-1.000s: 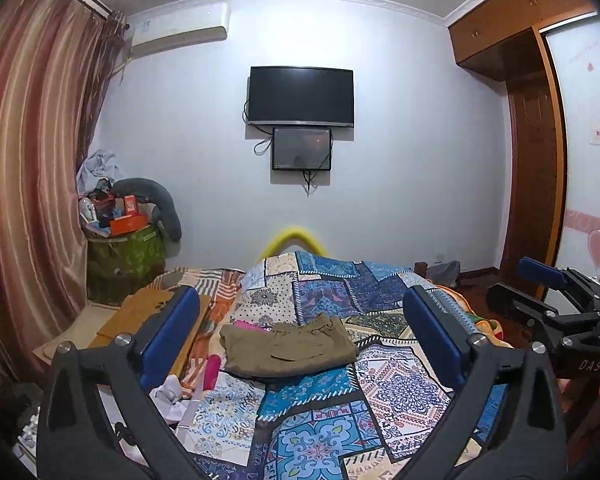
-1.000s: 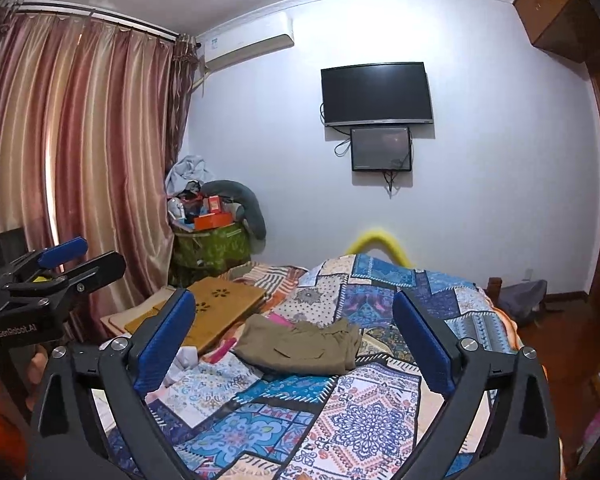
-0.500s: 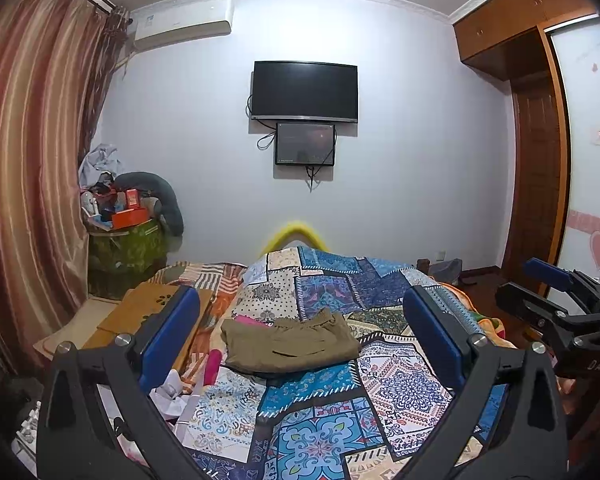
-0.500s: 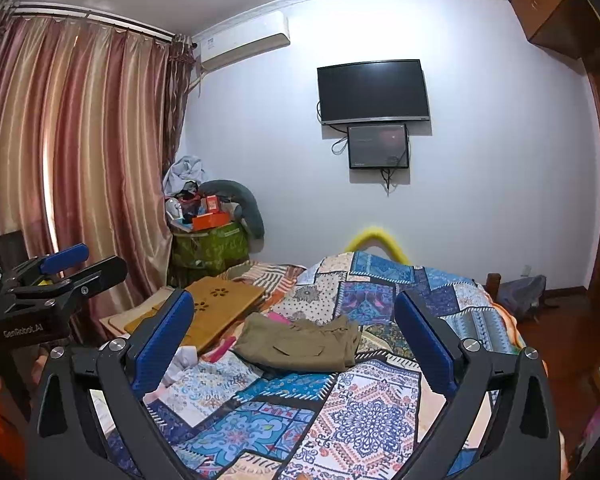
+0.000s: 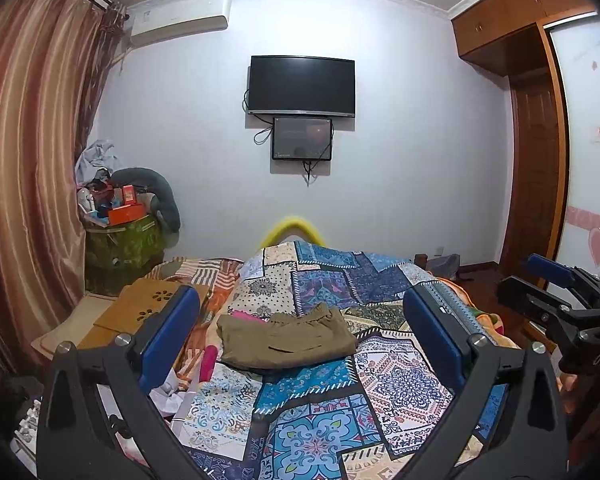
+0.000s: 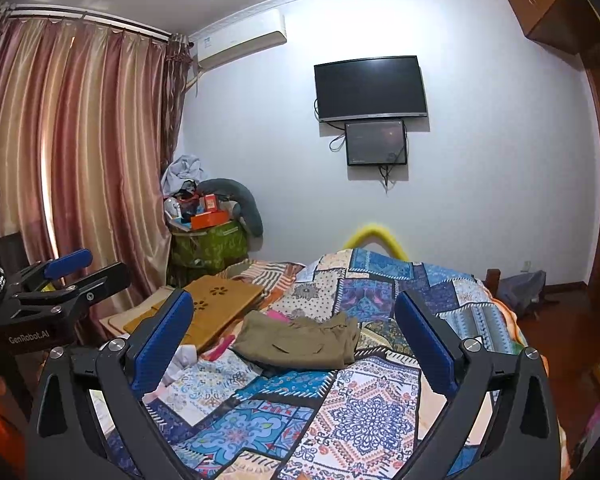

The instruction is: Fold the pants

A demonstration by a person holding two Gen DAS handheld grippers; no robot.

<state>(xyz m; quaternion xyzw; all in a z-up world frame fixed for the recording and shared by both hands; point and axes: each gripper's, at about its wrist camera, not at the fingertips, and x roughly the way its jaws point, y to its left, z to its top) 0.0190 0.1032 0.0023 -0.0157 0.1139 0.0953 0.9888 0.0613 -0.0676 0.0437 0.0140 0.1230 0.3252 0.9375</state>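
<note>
At nine o'clock in the left wrist view hang the striped curtains (image 5: 28, 168), and below them, toward eight o'clock, a green bin (image 5: 124, 244) heaped with boxes and clutter stands in the corner. Just beside it a wooden lap desk (image 5: 148, 308) lies flat at the bed's left edge. The left gripper (image 5: 300, 344) is raised over the near end of the bed, its blue-padded fingers (image 5: 168, 340) spread wide with nothing between them. At the centre of the view, slightly toward six o'clock, the olive pants (image 5: 288, 336) lie on the patchwork quilt (image 5: 396, 380) as a compact folded bundle, waistband toward the far wall, well apart from both grippers. A pink item (image 5: 246, 316) peeks out at the bundle's ten o'clock corner. At twelve o'clock a dark television (image 5: 302, 85) is mounted on the wall with a smaller screen (image 5: 302, 139) right beneath it. At three o'clock stands the wooden wardrobe (image 5: 536, 128), and below it, near four o'clock, the right gripper (image 5: 556, 292) reaches in from the edge.

From the right wrist view, the left gripper (image 6: 72, 276) shows at nine o'clock in front of the curtains (image 6: 72, 140). The right gripper (image 6: 296, 344) also stands wide and empty, framing the pants (image 6: 300, 340), which rest on the quilt (image 6: 364, 408) just right of the lap desk (image 6: 204, 308)
</note>
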